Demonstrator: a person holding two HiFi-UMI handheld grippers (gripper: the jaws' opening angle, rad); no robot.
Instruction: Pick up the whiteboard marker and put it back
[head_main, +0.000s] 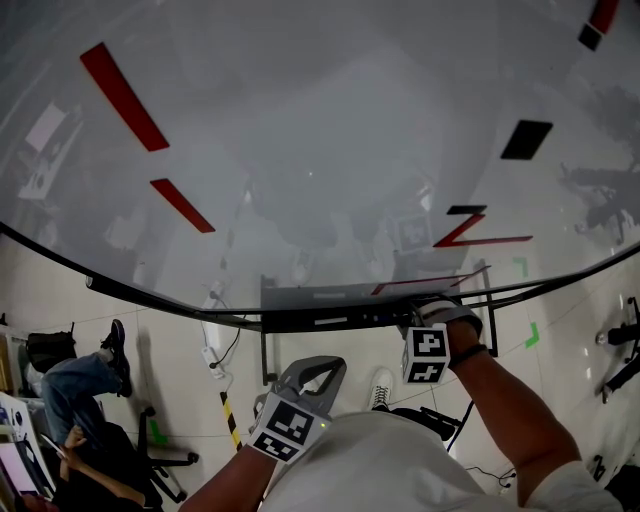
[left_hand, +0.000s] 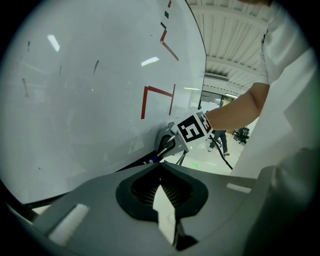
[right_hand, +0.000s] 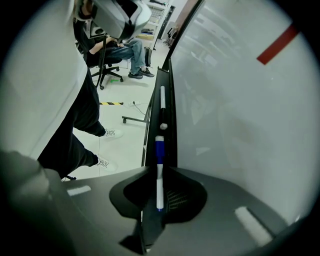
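Now, a big whiteboard (head_main: 300, 120) with red strokes stands over a pale tiled floor (head_main: 180, 320), and a seated person (head_main: 85, 400) is off to the left. The right arm stretches forward, and the right gripper (head_main: 425, 318) is down at the board's tray (right_hand: 167, 100). Its fingers are clamped on the whiteboard marker (right_hand: 159, 175), blue cap pointing ahead along the tray; whether it touches the tray is unclear. Beyond the fingers, a second pen (right_hand: 162, 102) lies in the tray. The left gripper (left_hand: 161, 165) hangs back by the body, fingers pressed together with nothing between them.
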